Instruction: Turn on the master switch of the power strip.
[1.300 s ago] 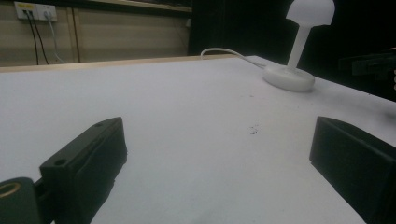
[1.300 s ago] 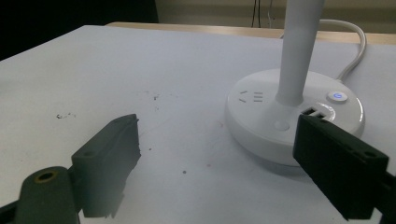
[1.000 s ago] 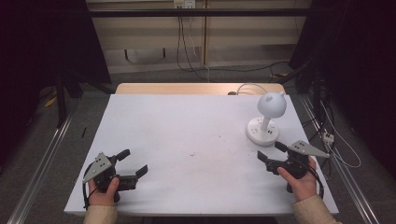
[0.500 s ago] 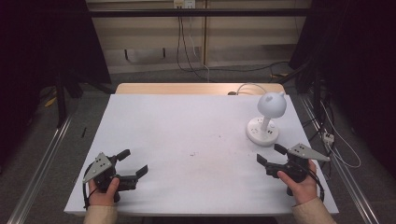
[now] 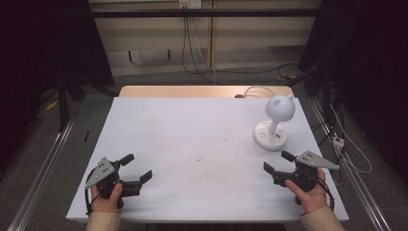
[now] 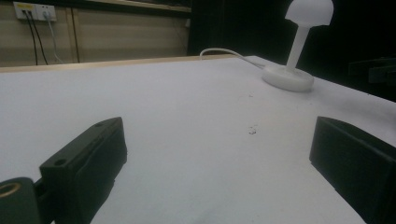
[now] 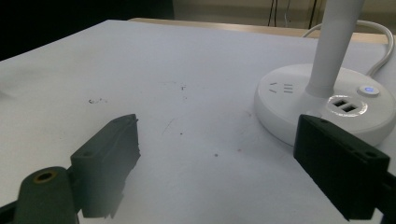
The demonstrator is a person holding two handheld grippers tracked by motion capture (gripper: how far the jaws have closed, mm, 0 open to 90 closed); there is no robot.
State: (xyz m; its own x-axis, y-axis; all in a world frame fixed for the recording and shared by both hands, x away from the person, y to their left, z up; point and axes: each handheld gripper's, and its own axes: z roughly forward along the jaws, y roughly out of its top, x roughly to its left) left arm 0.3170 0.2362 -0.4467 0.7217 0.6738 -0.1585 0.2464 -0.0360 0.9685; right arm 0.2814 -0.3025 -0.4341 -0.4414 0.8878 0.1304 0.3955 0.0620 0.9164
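High view: the lamp (image 5: 274, 122) stands near the counter's (image 5: 192, 144) far right corner, the right gripper (image 5: 280, 163) just short of it, the left gripper (image 5: 137, 167) well apart, both sets of fingers wide and empty.

Left gripper view: the dome looks top-heavy.

Right gripper view: the smooth, rigid stem (image 7: 334, 46) seems the best hold, above the weighty-looking base (image 7: 285, 100).

lamp (image 5: 275, 122): white | table (image 5: 192, 144): white | fingers (image 7: 109, 158): black | button (image 7: 368, 90): blue

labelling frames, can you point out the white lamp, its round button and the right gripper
white lamp (image 5: 280, 107), high view, on its dome shade
round button (image 7: 368, 90), right gripper view, on the lit button on the lamp's base
right gripper (image 5: 278, 161), high view, midway between its open fingers
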